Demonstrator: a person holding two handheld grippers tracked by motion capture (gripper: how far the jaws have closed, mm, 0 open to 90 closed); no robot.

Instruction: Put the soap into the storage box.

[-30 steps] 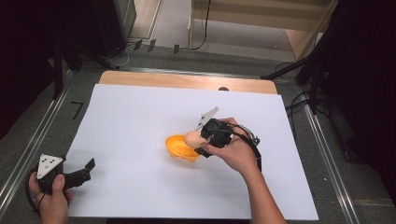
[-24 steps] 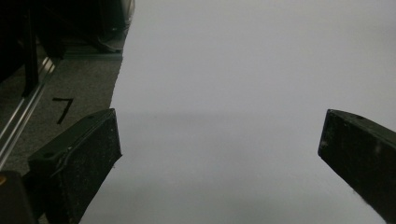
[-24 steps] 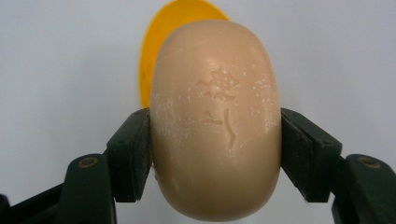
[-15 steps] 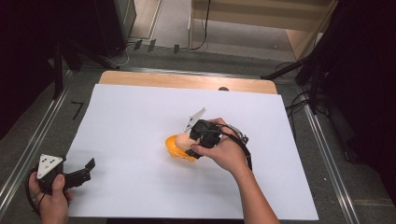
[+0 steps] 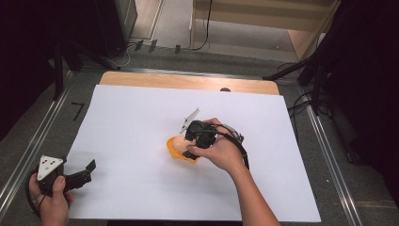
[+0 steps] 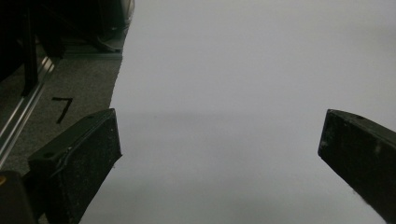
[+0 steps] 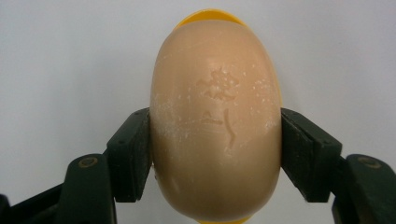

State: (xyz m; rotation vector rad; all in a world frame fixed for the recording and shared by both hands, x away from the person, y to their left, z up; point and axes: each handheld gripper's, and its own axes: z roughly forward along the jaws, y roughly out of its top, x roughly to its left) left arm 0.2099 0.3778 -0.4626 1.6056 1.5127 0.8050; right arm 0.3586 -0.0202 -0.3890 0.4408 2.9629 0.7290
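Most of the table (image 5: 263,87) lies under a big white sheet (image 5: 141,122), with a strip of bare wood showing along the far edge and dark grey floor, cables and stand legs crowding round on all sides. Near the sheet's middle the person's right hand (image 5: 221,150) covers much of the right gripper (image 5: 188,143), so from above the jaws are mostly hidden. The right gripper view settles it: both black jaws press against the sides of a tan oval soap bar (image 7: 215,121), which carries a faint stamped mark and some white scuffing. Beneath the bar sits a yellow dish (image 5: 176,149) — its rim peeks out above and below the soap, and I cannot tell whether the bar is touching it or raised just off it. Well apart, at the sheet's near left corner, the left hand (image 5: 49,202) holds the left gripper (image 5: 87,170) — its jaws spread wide with nothing between them, over plain white sheet beside a small black mark (image 6: 62,108) on the grey floor.
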